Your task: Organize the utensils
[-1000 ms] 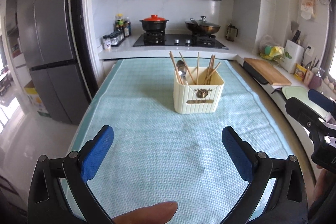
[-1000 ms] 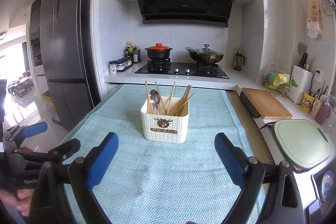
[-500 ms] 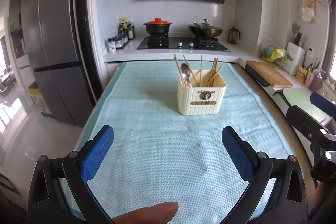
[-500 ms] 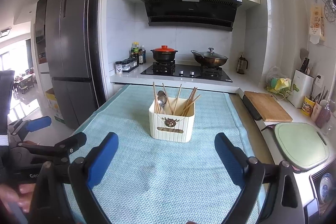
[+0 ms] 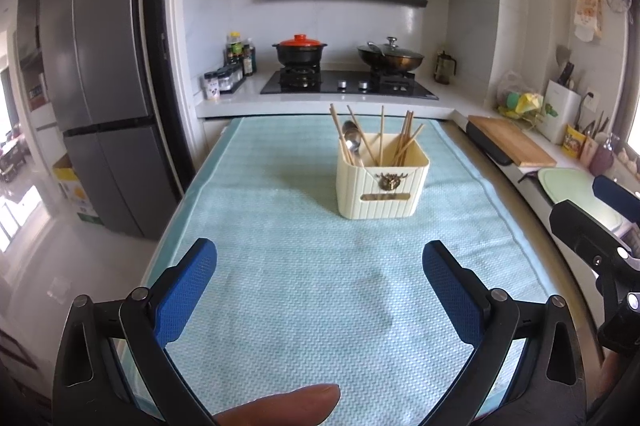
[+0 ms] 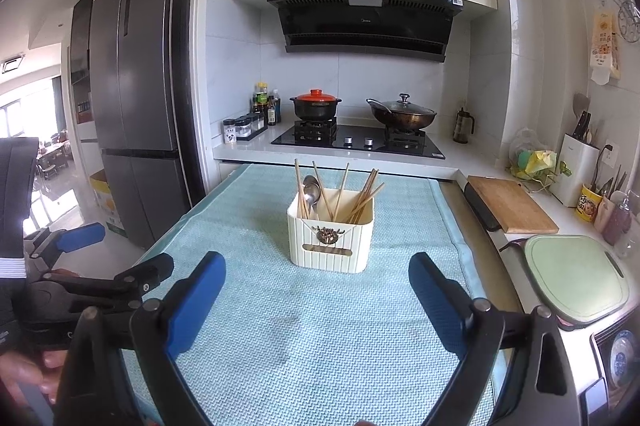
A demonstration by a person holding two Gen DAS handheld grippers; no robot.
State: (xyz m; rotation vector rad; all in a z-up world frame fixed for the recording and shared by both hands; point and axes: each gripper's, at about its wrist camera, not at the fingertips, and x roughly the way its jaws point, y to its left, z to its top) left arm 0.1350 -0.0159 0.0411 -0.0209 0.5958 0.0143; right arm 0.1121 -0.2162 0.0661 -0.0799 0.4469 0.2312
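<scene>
A cream ribbed utensil holder (image 5: 382,184) stands upright on the light blue cloth (image 5: 320,286); it also shows in the right wrist view (image 6: 331,241). Several wooden chopsticks (image 5: 406,140) and metal spoons (image 5: 352,140) stand in it. My left gripper (image 5: 320,278) is open and empty, held above the near part of the cloth, well short of the holder. My right gripper (image 6: 318,290) is open and empty, also short of the holder. Each gripper shows at the edge of the other's view.
A stove with a red-lidded pot (image 5: 300,52) and a wok (image 5: 390,56) lies beyond the cloth. A wooden cutting board (image 5: 510,140) and a green board (image 6: 574,276) lie on the right counter. A grey fridge (image 5: 96,86) stands left.
Both grippers have risen and drawn back a little, so the holder looks smaller and lower. Both stay open and empty.
</scene>
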